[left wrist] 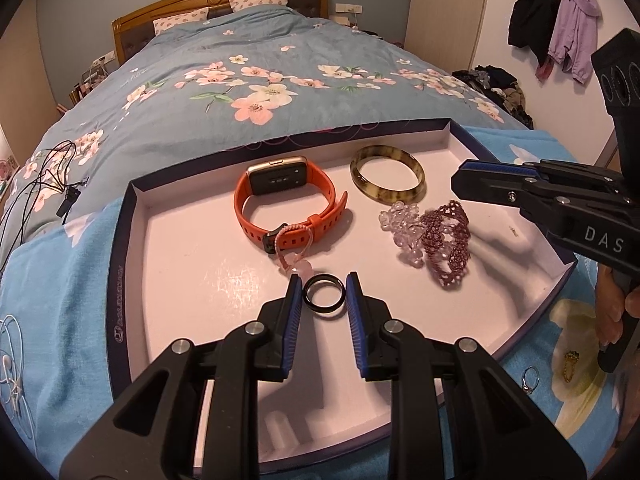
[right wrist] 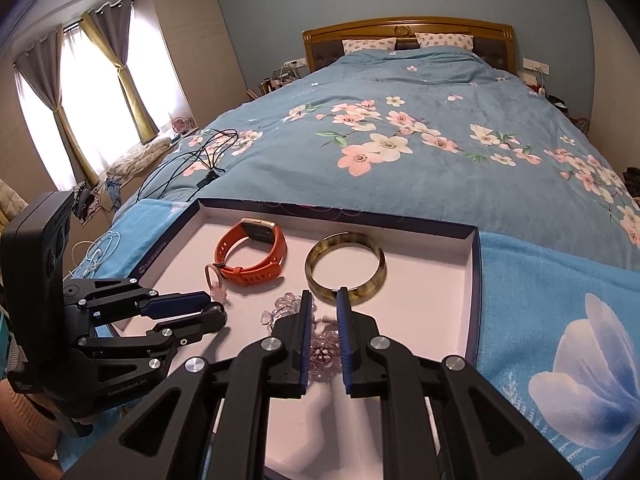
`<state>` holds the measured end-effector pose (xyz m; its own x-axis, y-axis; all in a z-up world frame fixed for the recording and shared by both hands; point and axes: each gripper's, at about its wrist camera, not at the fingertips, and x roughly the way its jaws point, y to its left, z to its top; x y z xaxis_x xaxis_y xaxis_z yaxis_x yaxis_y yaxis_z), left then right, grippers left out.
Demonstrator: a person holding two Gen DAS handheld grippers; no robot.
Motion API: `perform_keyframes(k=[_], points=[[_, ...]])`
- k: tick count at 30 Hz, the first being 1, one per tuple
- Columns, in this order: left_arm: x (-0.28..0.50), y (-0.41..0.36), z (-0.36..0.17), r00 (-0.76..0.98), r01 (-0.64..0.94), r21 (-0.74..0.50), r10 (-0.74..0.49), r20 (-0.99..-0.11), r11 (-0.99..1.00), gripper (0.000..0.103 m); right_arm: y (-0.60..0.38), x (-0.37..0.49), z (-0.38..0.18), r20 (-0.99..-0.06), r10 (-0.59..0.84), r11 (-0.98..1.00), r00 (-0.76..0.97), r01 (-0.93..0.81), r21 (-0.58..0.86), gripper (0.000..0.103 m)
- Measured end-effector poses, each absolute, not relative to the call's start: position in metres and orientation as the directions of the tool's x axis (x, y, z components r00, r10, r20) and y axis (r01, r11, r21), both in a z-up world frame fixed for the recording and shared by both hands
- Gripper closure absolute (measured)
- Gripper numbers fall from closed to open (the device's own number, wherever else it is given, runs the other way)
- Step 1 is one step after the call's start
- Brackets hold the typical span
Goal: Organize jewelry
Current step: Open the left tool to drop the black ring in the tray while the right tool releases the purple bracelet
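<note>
Most pieces are already laid in the tray (left wrist: 120,264): watch (left wrist: 286,204) and bangle (left wrist: 386,180) toward its far wall, clear beads (left wrist: 400,236) and a purple lace piece (left wrist: 448,240) right of the watch. A dark ring (left wrist: 324,294) is gripped between the pads of the left gripper (left wrist: 322,292), over the tray's near middle, not yet set down. The right gripper (right wrist: 322,308) is held slightly parted above the beads, nothing clamped. A small ring (left wrist: 530,380) and gold piece (left wrist: 571,364) are left outside the tray's right wall.

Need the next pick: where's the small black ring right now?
In the left wrist view, the black ring lies in the tray, between the left gripper fingers, just below the orange watch.
</note>
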<state>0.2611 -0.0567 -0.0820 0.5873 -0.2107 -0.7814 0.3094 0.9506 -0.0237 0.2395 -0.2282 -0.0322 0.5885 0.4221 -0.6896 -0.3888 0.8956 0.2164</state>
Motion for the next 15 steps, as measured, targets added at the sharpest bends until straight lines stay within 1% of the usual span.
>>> perform_keyframes(k=[3, 6, 7, 12, 15], points=[[0.26, -0.057, -0.079, 0.596, 0.308, -0.026, -0.214, -0.774, 0.951, 0.08, -0.23, 0.237, -0.03, -0.684, 0.427, 0.894, 0.591, -0.389, 0.222, 0.091], [0.255, -0.055, -0.072, 0.614, 0.305, -0.022, -0.214, -0.76, 0.952, 0.077, -0.232, 0.236, -0.028, -0.68, 0.433, 0.892, 0.592, -0.389, 0.229, 0.089], [0.253, -0.054, -0.07, 0.62, 0.305, -0.021, -0.216, -0.754, 0.952, 0.074, -0.233, 0.234, -0.027, -0.679, 0.434, 0.891, 0.591, -0.391, 0.229, 0.089], [0.236, -0.046, -0.052, 0.664, 0.305, -0.013, -0.222, -0.714, 0.952, 0.067, -0.234, 0.222, -0.022, -0.671, 0.445, 0.886, 0.593, -0.401, 0.234, 0.082], [0.221, -0.037, -0.041, 0.691, 0.306, -0.002, -0.224, -0.687, 0.952, 0.063, -0.237, 0.209, -0.015, -0.655, 0.459, 0.878, 0.6, -0.416, 0.235, 0.079]])
